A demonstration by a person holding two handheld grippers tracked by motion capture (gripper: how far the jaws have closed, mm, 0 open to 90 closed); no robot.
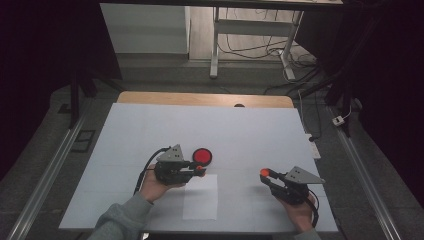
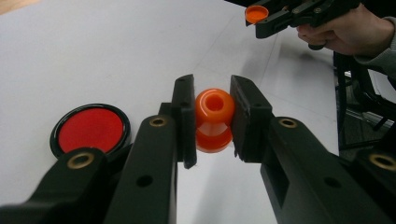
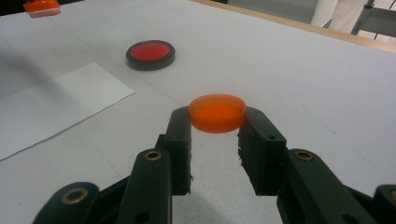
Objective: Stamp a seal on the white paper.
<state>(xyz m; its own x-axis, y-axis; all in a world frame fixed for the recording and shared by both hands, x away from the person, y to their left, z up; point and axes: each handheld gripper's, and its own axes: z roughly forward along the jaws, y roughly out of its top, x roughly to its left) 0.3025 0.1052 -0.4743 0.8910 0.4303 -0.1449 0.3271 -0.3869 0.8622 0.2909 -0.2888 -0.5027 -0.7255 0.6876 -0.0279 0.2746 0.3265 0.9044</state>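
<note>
My left gripper [image 2: 212, 119] is shut on a small orange spool-shaped piece [image 2: 214, 120], its hollow end facing the camera; in the high view that gripper [image 1: 200, 169] sits left of centre, held just above the white sheet. My right gripper [image 3: 217, 122] is shut on a flat orange cap [image 3: 217, 113], pinched by its rim and lying level. In the high view the right gripper [image 1: 265, 173] is at the right, pointing left towards the other one. In the left gripper view the right gripper [image 2: 258, 15] with its orange cap [image 2: 256, 13] appears at the top.
A round black dish with a red centre [image 1: 202, 156] lies on the white table cover [image 1: 150, 130] just beyond the left gripper. A white paper sheet [image 1: 201, 197] lies between the hands near the front edge. Table legs and cables stand beyond the far wooden edge [image 1: 205, 99].
</note>
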